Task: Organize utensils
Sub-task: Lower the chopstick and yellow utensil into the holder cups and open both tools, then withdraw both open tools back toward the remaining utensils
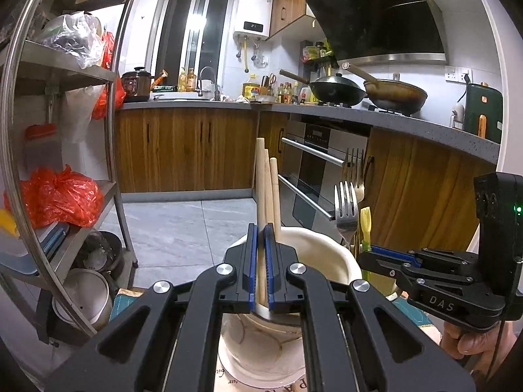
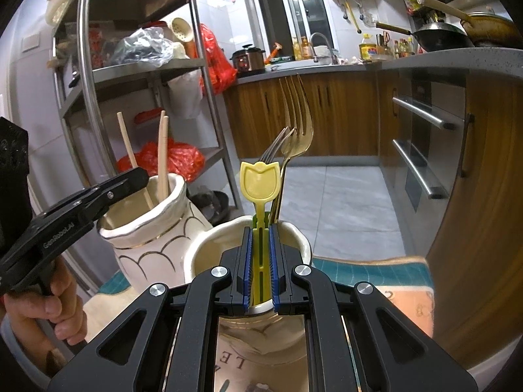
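My left gripper (image 1: 260, 228) is shut on a wooden chopstick (image 1: 260, 189) that stands upright in a cream ceramic holder (image 1: 327, 245); two more chopsticks (image 1: 274, 192) lean beside it. My right gripper (image 2: 260, 228) is shut on a yellow tulip-shaped plastic utensil (image 2: 260, 179) standing in a second cream holder (image 2: 202, 254). A silver fork (image 2: 273, 150) and a gold fork (image 2: 295, 121) stand in that same holder. The left gripper (image 2: 139, 176) and the chopstick holder (image 2: 153, 228) show at the left of the right wrist view. The right gripper (image 1: 369, 254) shows at the right of the left wrist view.
A steel shelf rack (image 1: 111, 98) with red bags stands left. Wooden cabinets and an oven (image 1: 313, 170) lie ahead across a grey tiled floor (image 1: 183, 225). The holders stand on a surface with a teal and orange cloth (image 2: 376, 274).
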`<state>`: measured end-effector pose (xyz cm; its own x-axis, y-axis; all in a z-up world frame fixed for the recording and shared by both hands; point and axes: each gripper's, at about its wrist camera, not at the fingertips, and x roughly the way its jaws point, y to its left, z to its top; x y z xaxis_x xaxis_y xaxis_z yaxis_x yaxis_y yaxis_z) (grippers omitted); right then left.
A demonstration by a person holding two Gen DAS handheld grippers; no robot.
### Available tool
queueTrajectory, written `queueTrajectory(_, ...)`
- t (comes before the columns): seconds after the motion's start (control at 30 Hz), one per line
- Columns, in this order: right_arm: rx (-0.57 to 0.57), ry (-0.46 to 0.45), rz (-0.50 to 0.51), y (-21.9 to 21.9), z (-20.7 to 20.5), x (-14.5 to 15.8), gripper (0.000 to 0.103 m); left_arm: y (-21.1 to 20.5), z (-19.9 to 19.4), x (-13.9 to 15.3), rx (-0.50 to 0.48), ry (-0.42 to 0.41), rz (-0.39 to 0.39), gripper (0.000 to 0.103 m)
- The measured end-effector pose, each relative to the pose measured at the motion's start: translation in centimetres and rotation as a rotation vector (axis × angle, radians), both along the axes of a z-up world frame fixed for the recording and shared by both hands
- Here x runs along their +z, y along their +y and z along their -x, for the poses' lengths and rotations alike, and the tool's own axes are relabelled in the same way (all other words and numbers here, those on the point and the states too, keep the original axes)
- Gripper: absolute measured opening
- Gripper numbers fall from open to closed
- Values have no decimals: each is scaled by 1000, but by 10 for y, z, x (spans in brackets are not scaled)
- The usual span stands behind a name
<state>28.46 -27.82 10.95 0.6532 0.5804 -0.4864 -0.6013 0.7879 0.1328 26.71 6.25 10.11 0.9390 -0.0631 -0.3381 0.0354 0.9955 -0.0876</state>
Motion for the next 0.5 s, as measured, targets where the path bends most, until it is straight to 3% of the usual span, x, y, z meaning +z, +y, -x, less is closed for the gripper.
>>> queueTrajectory(0.13, 1, 1, 0, 0, 0, 0, 12, 1, -1, 0, 2, 5, 3, 7)
queueTrajectory(0.27, 0, -7, -2, -1, 0, 0, 14, -2, 1, 1, 0, -12, -10, 19)
queueTrajectory(0.33, 2, -13, -5, -3, 1, 0, 19, -4, 3, 2, 15, -25, -30, 43)
queueTrajectory(0.37, 6, -21, -9, -4, 2, 1, 21, -4, 4, 3, 16, -34, -29, 48)
queueTrajectory(0.5, 11, -39, -15, -7, 6, 5, 24, -2, 9, 6, 20, -48, -17, 49)
